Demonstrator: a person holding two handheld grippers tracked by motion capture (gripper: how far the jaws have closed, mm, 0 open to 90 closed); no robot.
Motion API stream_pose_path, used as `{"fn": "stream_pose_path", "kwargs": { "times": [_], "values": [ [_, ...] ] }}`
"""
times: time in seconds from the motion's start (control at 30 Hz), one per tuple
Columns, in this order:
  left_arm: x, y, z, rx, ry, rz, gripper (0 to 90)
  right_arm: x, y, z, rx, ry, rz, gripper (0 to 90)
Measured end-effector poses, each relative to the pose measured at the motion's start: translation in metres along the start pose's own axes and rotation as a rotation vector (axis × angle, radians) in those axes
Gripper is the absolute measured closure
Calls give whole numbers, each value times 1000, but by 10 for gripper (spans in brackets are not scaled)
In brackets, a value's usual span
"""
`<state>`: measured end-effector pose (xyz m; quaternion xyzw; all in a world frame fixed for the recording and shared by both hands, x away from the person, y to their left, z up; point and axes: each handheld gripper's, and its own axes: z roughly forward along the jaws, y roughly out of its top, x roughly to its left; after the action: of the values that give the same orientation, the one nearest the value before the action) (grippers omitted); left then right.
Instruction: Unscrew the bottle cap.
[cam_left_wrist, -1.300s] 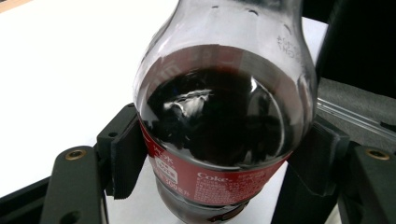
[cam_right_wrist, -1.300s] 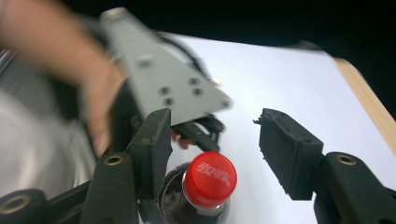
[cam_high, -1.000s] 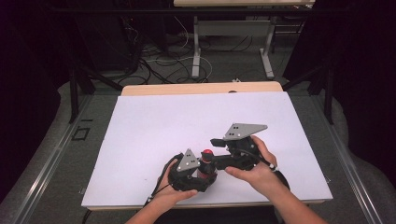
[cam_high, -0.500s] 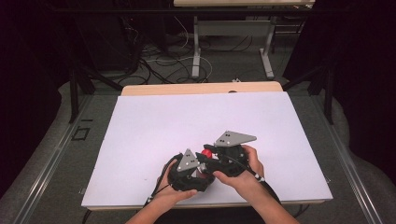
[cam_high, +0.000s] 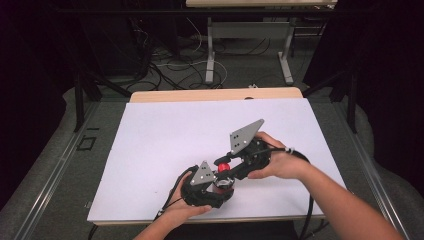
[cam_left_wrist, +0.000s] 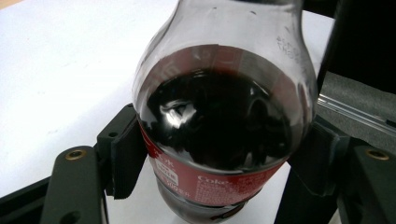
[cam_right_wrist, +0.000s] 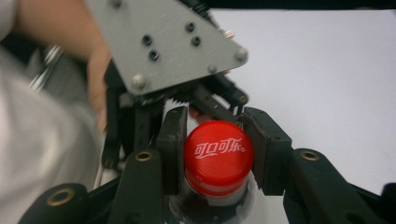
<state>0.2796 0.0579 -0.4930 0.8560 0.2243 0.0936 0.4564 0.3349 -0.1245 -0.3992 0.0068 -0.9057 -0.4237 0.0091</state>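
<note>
Right hand-held gripper (cam_right_wrist: 218, 154) moved onto red cap (cam_right_wrist: 218, 156), jaws just closed, clamping it; left hand-held gripper (cam_left_wrist: 219, 154) unchanged, gripping cola bottle (cam_left_wrist: 224, 121).

The white tabletop (cam_high: 165, 135) lies bare across its far half and along its left and right sides, so a hand could pass there freely. Near the front edge, the cola bottle (cam_left_wrist: 219, 116) stands in the way, hemmed by the left claw (cam_high: 215, 184) and the right claw (cam_high: 226, 167), with both forearms crossing the near edge.
</note>
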Motion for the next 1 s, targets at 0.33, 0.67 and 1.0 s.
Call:
{"fn": "stream_pose_path", "kwargs": {
  "times": [0.33, 0.67, 1.0],
  "values": [
    [-9, 1, 3, 0, -57, 38, 293, -14, 35, 7, 302, 382, -488, 607],
    [-5, 0, 0, -18, -48, 42, 293, -5, 56, 14, 442, 419, -699, 574],
    [2, -1, -3, -38, -11, -9, 293, 4, 48, -20, 182, 148, -339, 428]
  ]
}}
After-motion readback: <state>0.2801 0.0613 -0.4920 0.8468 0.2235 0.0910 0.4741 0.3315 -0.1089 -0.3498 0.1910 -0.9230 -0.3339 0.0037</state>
